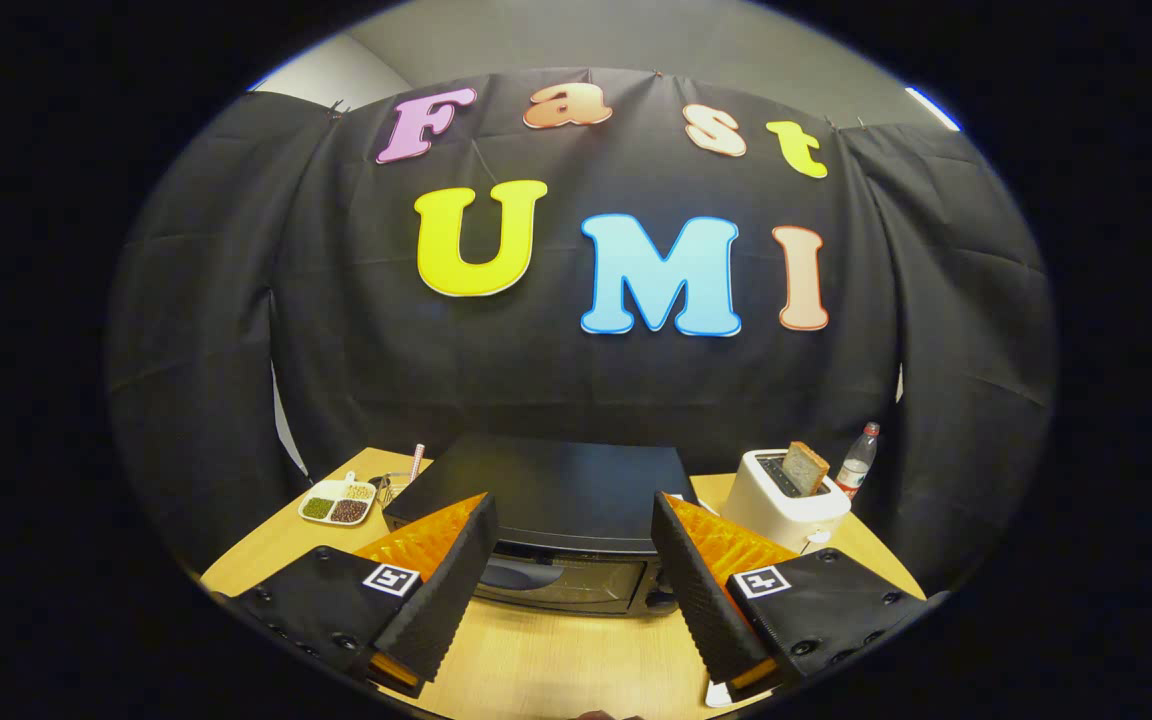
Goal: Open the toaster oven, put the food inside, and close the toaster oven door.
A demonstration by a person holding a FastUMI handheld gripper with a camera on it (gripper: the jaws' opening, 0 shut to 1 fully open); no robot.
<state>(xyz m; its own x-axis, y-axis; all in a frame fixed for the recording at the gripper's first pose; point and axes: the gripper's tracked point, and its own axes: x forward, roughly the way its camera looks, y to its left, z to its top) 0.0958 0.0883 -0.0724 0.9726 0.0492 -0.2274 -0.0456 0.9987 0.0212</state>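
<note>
A black toaster oven (546, 490) stands on the wooden table (556, 660), its glass door (561, 580) shut and its handle across the top of the door. My gripper (573, 520) hovers above the table just in front of the oven, open, with nothing between its fingers. The oven's front shows in the gap between the two fingers. I cannot make out the food for the oven.
A white pop-up toaster (786, 500) with a slice of bread (806, 468) in its slot stands right of the oven, a plastic bottle (857, 460) behind it. Left of the oven lie a divided white dish (338, 502) of beans and a glass with a straw (398, 485).
</note>
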